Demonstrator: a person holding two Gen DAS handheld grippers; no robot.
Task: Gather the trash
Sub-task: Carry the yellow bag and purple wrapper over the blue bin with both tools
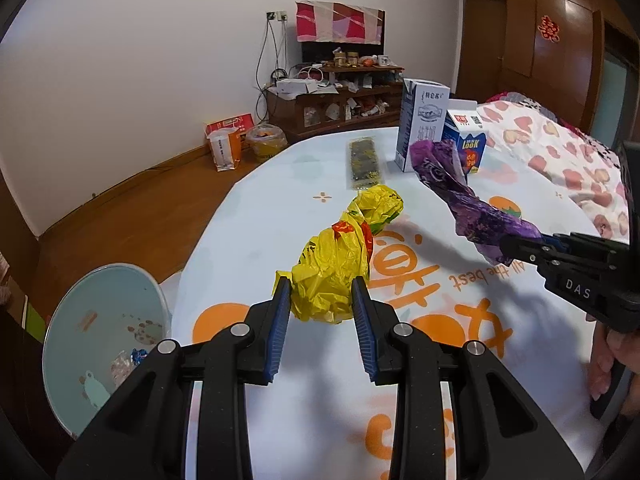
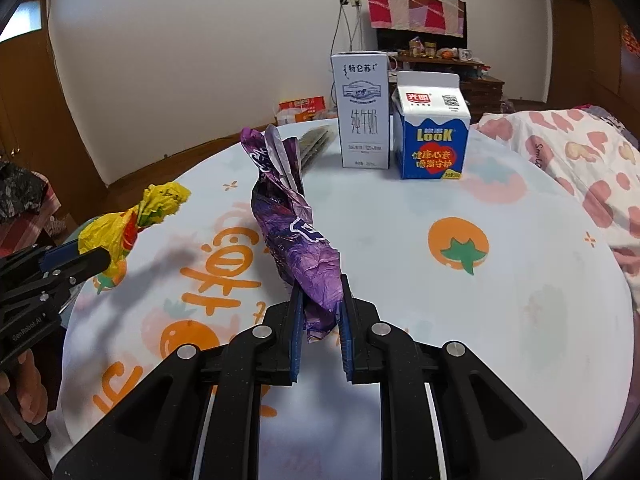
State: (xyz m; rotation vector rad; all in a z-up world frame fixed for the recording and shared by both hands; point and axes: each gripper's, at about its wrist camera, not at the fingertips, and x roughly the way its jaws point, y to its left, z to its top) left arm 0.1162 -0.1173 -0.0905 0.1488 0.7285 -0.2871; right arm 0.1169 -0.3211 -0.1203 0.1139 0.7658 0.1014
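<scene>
My left gripper (image 1: 320, 300) is clamped on the yellow bag (image 1: 340, 272), my right gripper (image 2: 320, 304) pinches the purple wrapper's (image 2: 296, 224) end; I judge both are lifted off the table (image 2: 480, 320) for carrying. Only the left view shows the bin (image 1: 100, 328), left of the table, below its edge. The cartons (image 2: 400, 128) stand at the table's far side.

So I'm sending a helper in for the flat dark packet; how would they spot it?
On the round table with orange fruit prints, look toward the far edge, left of the tall white milk carton. The flat dark packet lies there as a long narrow strip with yellowish specks, the only trash that is flat rather than crumpled or boxed.
</scene>
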